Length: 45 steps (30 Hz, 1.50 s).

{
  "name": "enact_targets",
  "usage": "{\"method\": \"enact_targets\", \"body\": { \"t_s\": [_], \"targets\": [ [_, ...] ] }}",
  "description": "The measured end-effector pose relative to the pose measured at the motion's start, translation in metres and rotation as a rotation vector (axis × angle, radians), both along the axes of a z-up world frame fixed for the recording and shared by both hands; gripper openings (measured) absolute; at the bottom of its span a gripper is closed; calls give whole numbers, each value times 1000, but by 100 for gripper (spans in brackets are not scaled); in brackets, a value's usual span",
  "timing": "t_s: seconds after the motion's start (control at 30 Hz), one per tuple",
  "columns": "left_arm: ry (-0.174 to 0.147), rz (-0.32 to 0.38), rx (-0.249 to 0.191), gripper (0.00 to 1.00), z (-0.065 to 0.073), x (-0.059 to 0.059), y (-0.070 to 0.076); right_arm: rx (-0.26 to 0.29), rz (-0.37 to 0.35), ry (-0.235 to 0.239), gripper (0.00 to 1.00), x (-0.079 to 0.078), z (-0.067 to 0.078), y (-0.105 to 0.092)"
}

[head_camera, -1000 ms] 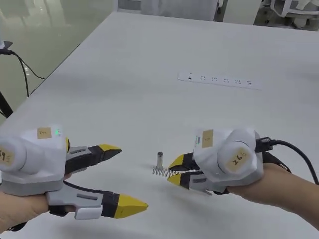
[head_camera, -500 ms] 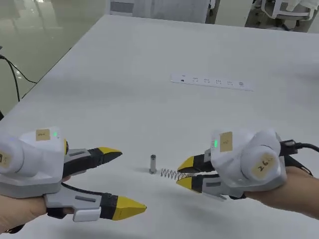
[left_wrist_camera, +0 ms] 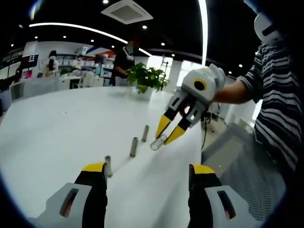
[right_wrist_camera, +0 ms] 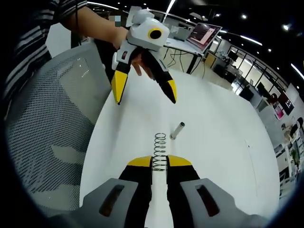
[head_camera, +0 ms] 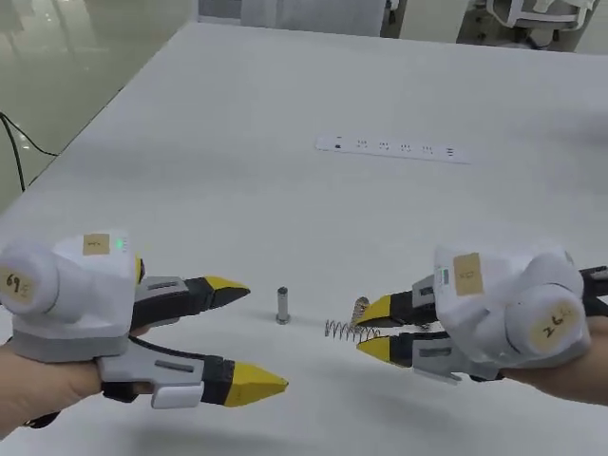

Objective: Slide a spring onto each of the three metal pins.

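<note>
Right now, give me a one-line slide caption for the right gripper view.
Right gripper shut on a spring, free end near a metal pin, open left gripper opposite.

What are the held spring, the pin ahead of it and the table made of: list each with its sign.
Spring: probably thin steel wire; grey coils with a faint glint.
Pin: likely solid metal; satin grey with a highlight.
Table: smooth matte white, perhaps laminate; cannot tell.

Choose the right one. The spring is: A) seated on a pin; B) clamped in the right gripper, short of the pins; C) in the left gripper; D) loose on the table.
B: the right gripper is shut on the spring, whose free end stops short of the pin.
</note>
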<state>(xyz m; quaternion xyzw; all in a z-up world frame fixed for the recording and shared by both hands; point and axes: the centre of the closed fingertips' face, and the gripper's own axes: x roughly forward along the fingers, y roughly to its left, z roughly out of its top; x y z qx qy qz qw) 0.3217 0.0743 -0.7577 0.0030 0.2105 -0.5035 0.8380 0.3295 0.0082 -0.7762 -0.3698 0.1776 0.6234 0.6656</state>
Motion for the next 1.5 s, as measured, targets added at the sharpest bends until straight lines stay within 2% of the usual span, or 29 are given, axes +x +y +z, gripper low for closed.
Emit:
{"method": "enact_targets", "body": {
  "t_s": [0.13,0.33,0.4,0.47,0.5,0.53,0.6,0.67,0.9,0.97,1.13,1.37,1.5],
  "targets": [
    [7,-48,-39,62,4,-3,-14,5,8,1,8,-4,3,-3],
    [-13,-89,-38,53,5,0,-31,6,18,-2,8,-7,7,-7],
    [-48,-110,-33,50,6,2,-38,1,22,-6,8,-8,7,-8],
    [-27,-129,-36,47,5,0,-44,1,22,-5,8,-10,7,-10],
    [-43,-143,-33,46,4,0,-48,0,23,-4,8,-10,7,-10],
    [-49,-149,-29,44,3,0,-49,-1,24,-5,8,-11,7,-10],
    [-35,-150,-23,40,1,1,-52,2,24,-3,8,-12,7,-10],
    [-48,-156,-23,37,1,1,-55,7,24,1,8,-13,7,-10],
    [-54,-177,-24,24,0,1,-66,16,28,2,8,-14,10,-8],
    [-65,-181,-25,21,2,1,-68,18,35,-1,8,-15,12,-7],
    [-69,-184,-57,17,7,3,-73,22,41,-2,8,-15,13,-7],
    [-71,-203,-59,12,5,2,-77,33,41,-5,8,-16,18,-6],
    [-90,-215,-55,6,5,2,-78,32,38,-4,8,-15,19,-7]
  ]
}}
